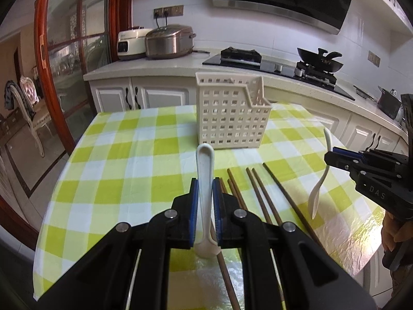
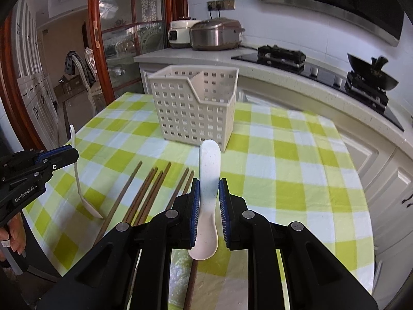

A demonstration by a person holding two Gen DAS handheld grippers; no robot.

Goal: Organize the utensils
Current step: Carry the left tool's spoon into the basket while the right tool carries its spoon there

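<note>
Partly hidden, each hand-held gripper (image 1: 205, 206) (image 2: 209, 206) clamps a white spoon (image 1: 205, 180) (image 2: 209, 180).

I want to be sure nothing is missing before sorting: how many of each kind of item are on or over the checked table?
White spoons: 2 (left spoon in left gripper, right spoon in right gripper)
Brown chopsticks: 6 visible; the grippers may hide more
Cream basket: 1
Total: 9
</note>
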